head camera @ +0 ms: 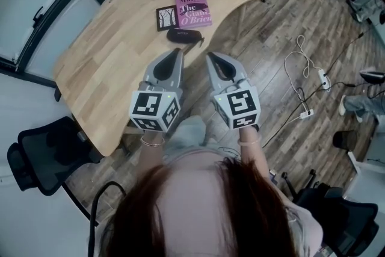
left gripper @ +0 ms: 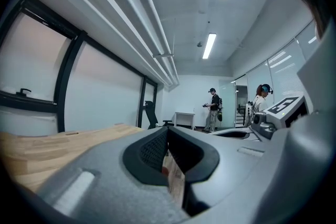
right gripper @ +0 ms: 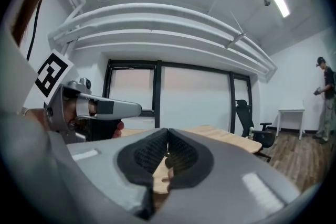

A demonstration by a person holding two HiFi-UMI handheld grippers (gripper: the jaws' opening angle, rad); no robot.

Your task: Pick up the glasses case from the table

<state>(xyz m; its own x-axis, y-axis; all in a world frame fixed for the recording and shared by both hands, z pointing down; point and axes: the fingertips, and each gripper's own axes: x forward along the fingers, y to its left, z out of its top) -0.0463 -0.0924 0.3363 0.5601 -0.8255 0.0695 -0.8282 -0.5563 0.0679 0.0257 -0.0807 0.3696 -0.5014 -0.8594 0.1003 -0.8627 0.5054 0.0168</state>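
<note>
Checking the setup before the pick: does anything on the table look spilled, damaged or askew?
Nothing stands out. The glasses case lies flat near the table edge, next to a pink book and a small dark card.

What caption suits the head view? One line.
Left hand-held gripper and right hand-held gripper, both shut, face glasses case on table.

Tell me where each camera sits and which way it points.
Head view: on the person's head, looking steeply down at the table, glasses case, left gripper and right gripper; hair and wrists show.
Left gripper view: on the left gripper, looking level along its shut jaws.
Right gripper view: on the right gripper, level along its shut jaws, towards windows.
Shared: both gripper views show the table and the other gripper.
</note>
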